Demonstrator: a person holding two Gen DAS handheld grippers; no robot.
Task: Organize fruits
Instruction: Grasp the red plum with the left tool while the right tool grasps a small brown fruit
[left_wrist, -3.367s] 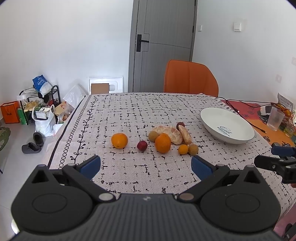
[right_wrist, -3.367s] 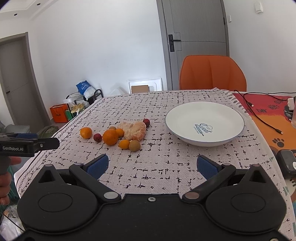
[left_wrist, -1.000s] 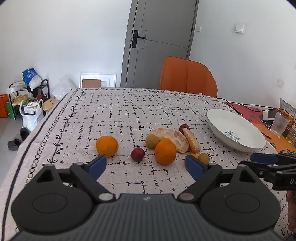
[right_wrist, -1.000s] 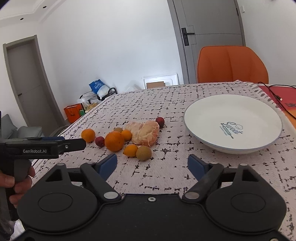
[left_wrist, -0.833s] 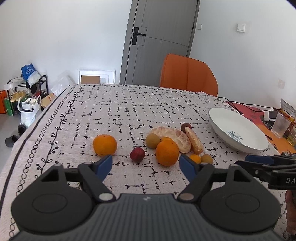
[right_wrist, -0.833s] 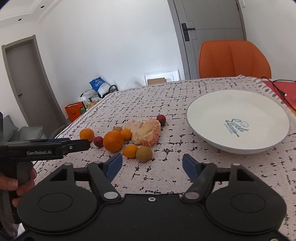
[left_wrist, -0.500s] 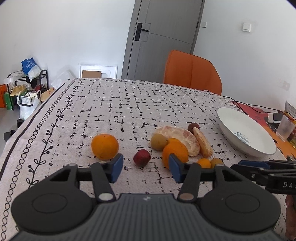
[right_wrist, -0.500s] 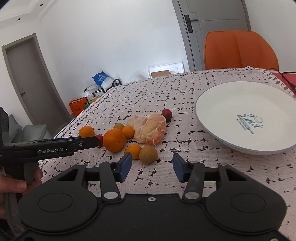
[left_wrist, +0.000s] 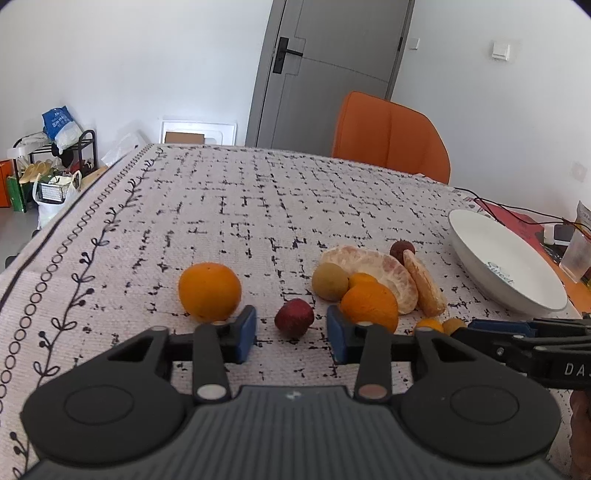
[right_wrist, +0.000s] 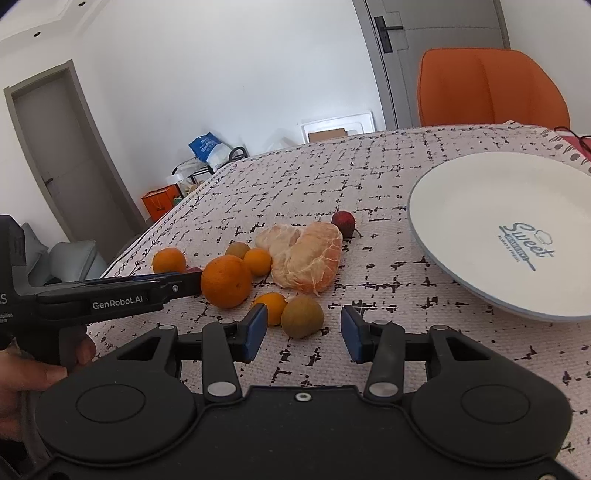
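Left wrist: left hand-held gripper (left_wrist: 291, 334) has narrowed since earlier, jaws still apart, now bracketing the small red fruit (left_wrist: 294, 317) on the tabletop (left_wrist: 229, 206).
Right wrist: right hand-held gripper (right_wrist: 303, 332) has likewise narrowed, still spread, nearer the brown kiwi (right_wrist: 302, 315); white plate (right_wrist: 461, 206) sits right.

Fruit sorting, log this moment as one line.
left gripper: open, framing red fruit | right gripper: open, framing brown fruit | plate: empty

Bright, even daylight fills both sharp views, fruit shadows stay faint on the surface (left_wrist: 229, 206), and fisheye bending darkens the corners.
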